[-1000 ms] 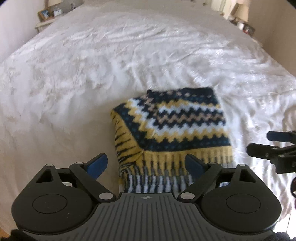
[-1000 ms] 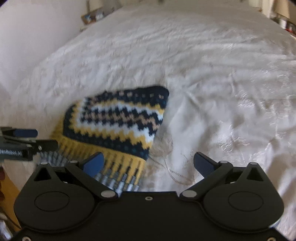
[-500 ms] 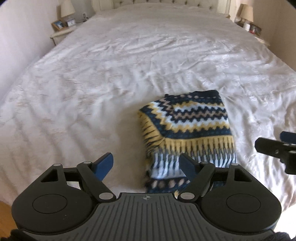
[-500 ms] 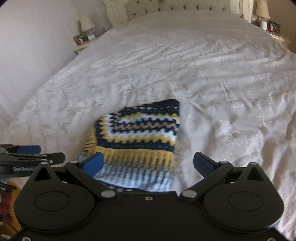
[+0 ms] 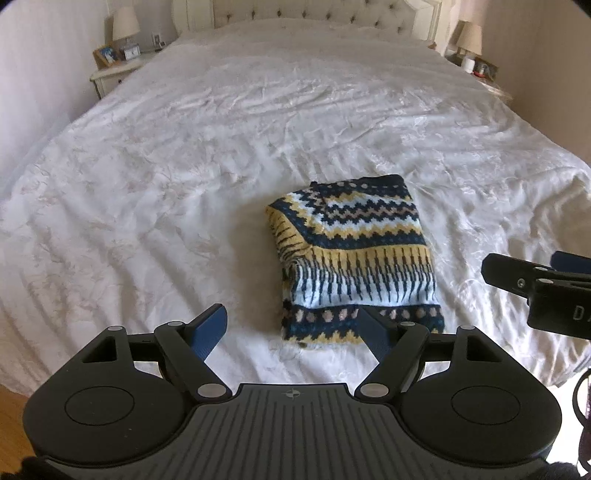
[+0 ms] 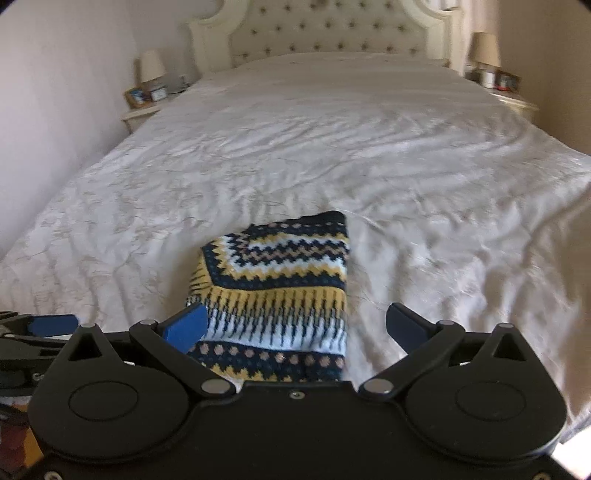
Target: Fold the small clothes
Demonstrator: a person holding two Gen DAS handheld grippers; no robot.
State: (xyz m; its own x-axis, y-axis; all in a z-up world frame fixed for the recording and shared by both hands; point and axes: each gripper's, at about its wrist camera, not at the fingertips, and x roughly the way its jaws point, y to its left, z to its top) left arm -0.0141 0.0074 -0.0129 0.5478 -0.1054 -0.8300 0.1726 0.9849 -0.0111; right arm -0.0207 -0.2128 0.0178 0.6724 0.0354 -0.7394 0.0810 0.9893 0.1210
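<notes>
A small knitted sweater [image 5: 354,258] in navy, yellow and white zigzag bands lies folded into a compact rectangle on the white bedspread [image 5: 184,166]. My left gripper [image 5: 291,325] hovers above and before its near left corner, open, with nothing between the blue pads. In the right wrist view the sweater [image 6: 280,288] lies just beyond my right gripper [image 6: 295,321], which is wide open and holds nothing. Each gripper shows at the edge of the other's view: the right gripper [image 5: 517,273] to the sweater's right, the left gripper [image 6: 44,325] to its left.
The bed runs back to a tufted headboard [image 6: 332,29]. Nightstands with lamps stand on the left [image 5: 118,70] and the right [image 5: 476,62]. Wooden floor [image 5: 11,406] shows below the bed's near left edge. Wrinkled bedspread surrounds the sweater on all sides.
Both grippers have drawn back and upward from the sweater, so more of the bed and the headboard show. The left jaws have narrowed a little. The sweater stays folded in place.
</notes>
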